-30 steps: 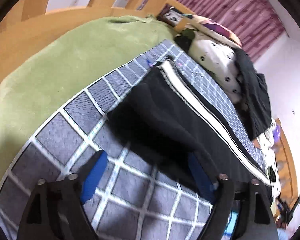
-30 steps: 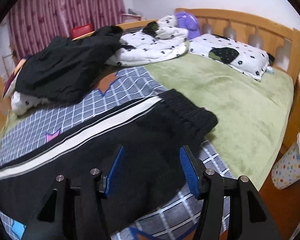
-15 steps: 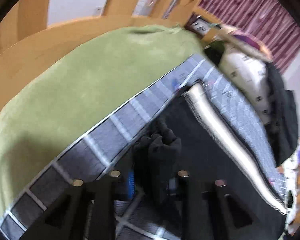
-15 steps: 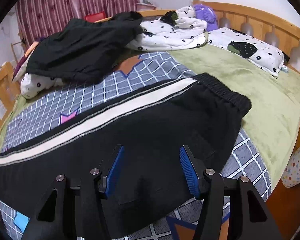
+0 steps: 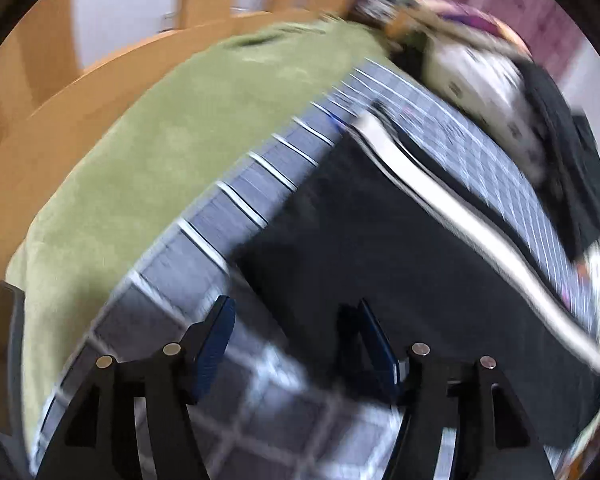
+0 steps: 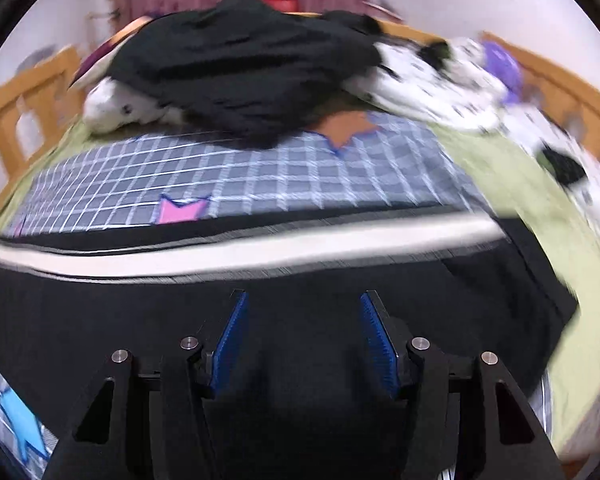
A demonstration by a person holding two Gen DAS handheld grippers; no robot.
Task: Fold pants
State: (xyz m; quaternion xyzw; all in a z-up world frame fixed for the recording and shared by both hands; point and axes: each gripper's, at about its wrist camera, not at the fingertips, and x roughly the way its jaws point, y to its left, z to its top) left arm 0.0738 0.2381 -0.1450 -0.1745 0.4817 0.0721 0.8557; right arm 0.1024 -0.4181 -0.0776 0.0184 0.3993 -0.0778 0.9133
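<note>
Blur smears both views. Left tongs point(image 5: 296, 338) stand spread, their jaws having just been opening, with nothing pinched; under the gap lies the checked blanket point(image 5: 236, 208), and the corner of the black pants point(image 5: 380, 240) reaches just past the right-hand pad. Beyond the tips the pants run away to the right, their white side stripe point(image 5: 452, 208) along the far edge. Left of the blanket lies the green sheet point(image 5: 160, 128), then the wooden bed frame point(image 5: 80, 80).

Right tongs point(image 6: 302, 334) are spread as well, jaws just opened a little further, gripping nothing, with the pants point(image 6: 300, 288) directly under and ahead of them. Past the white side stripe point(image 6: 260, 252) comes the checked blanket point(image 6: 260, 172), then a heap of black clothing point(image 6: 244, 68) and spotted white bedding point(image 6: 428, 80).
</note>
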